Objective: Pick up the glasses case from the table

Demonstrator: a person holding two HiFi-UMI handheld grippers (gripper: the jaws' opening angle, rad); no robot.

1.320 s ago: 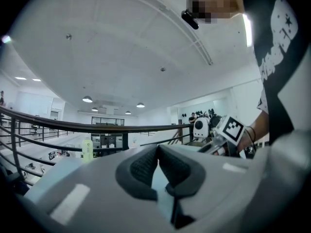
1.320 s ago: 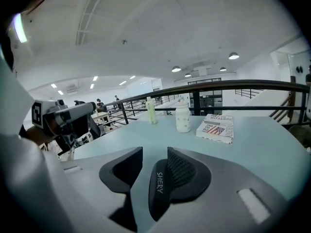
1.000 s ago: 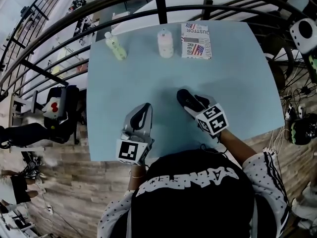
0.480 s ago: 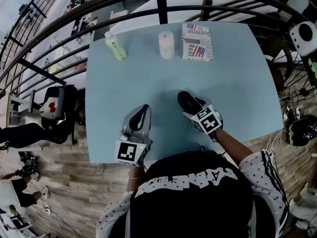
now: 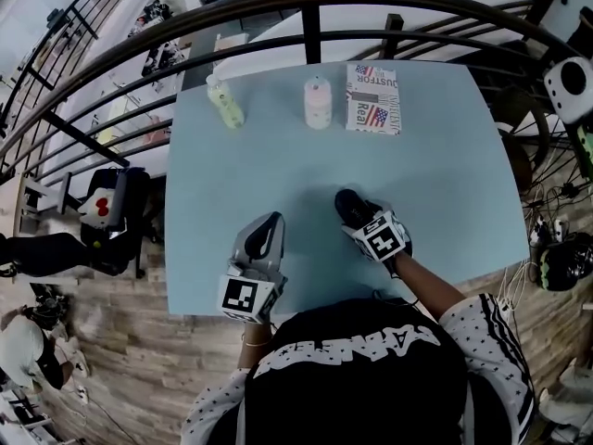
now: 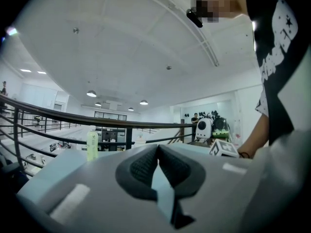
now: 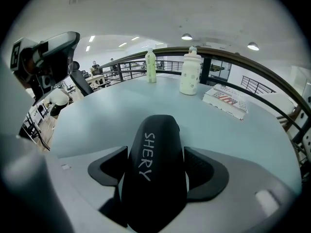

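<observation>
The black glasses case (image 5: 350, 206) marked "SHERY" (image 7: 154, 174) lies on the light blue table (image 5: 445, 184), near its front middle. My right gripper (image 5: 359, 221) points steeply down over the case's near end. Its jaws are opening and stand one on each side of the case (image 7: 154, 152). A thin gap shows at the left pad (image 7: 109, 166), so the pads do not press on it. My left gripper (image 5: 269, 225) rests level on the table to the left, its pads (image 6: 146, 166) closed together on nothing.
Along the far table edge stand a green bottle (image 5: 225, 103), a white bottle (image 5: 318, 103) and a printed flat box (image 5: 373, 98). A dark curved railing (image 5: 306, 17) runs just beyond them. A chair (image 5: 107, 207) stands on the wooden floor at the left.
My right gripper has sunk lower over the glasses case and its jaws have spread wider around it. The case and my left gripper have stayed where they were.
</observation>
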